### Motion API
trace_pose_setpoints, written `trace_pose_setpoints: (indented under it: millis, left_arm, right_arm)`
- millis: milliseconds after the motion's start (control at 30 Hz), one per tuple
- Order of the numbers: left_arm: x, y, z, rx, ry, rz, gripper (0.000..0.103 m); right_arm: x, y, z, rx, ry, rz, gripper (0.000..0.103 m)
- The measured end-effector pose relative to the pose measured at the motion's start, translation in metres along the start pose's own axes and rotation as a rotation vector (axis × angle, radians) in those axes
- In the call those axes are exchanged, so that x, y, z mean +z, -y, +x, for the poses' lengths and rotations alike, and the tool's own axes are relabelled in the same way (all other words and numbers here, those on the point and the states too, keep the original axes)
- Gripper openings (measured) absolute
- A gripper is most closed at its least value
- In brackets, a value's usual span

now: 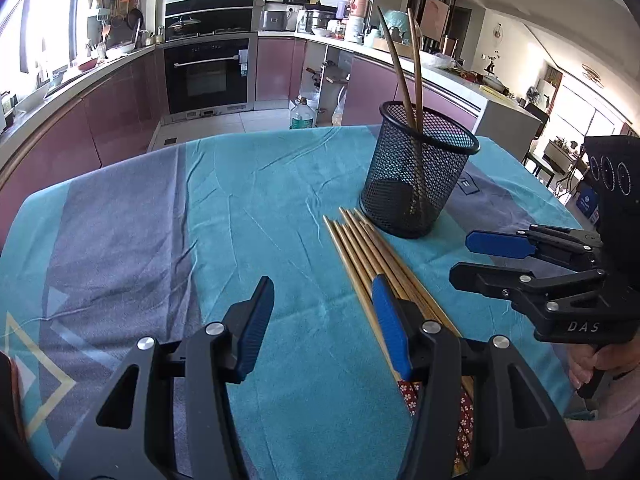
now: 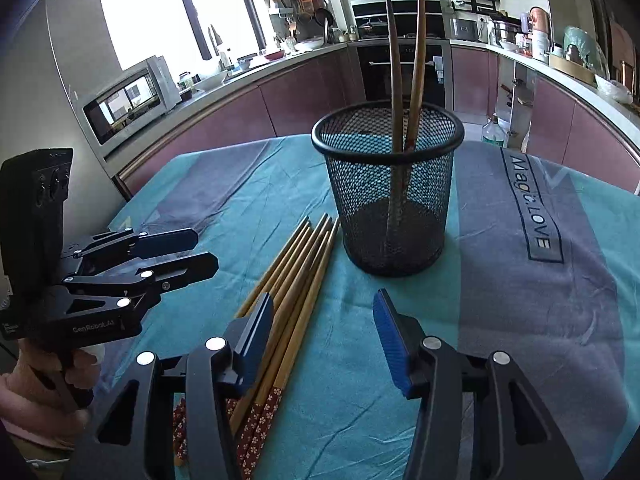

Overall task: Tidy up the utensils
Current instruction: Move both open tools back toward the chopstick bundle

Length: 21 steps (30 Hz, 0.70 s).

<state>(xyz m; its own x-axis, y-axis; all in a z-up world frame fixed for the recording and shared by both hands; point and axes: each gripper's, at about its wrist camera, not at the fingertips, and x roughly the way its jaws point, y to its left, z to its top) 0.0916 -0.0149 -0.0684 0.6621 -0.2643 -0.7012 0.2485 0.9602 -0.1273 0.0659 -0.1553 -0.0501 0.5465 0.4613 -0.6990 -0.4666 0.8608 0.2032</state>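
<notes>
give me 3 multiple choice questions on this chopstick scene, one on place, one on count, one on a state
1. Where do the loose chopsticks lie?
A. on the cloth beside the mesh cup
B. inside the cup
C. on the counter

2. How many chopsticks stand in the cup?
A. none
B. two
C. five

3. How do the right gripper jaws stand?
A. clamped on a chopstick
B. open and empty
C. closed around the cup rim

Answers: 1 A, the bundle rests on the teal tablecloth next to the cup. 2 B, two sticks rise from it. 3 B, nothing sits between the pads.
</notes>
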Motion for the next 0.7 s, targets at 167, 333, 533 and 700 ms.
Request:
trace_pose_setpoints:
  millis: [167,333,533,700]
  left_arm:
    - [-0.007,0.008,0.008,-0.013,-0.031,0.005,0.051]
    - [-0.012,0.018,0.016,-0.028,-0.061,0.02,0.051]
    - [-0.015,0.02,0.026,-0.018,-0.094,0.025,0.051]
    - [-0.016,0.017,0.027,-0.021,-0.099,0.02,0.05]
  right_arm:
    - [-0.006,-0.005,0.004,-0.011,-0.024,0.002,0.045]
    - [-0.01,-0.007,0.011,-0.008,-0.044,0.003,0.041]
    - [-0.013,-0.009,0.018,-0.037,-0.056,-0.016,0.04]
    - [-0.013,-0.009,0.02,-0.048,-0.058,-0.018,0.038]
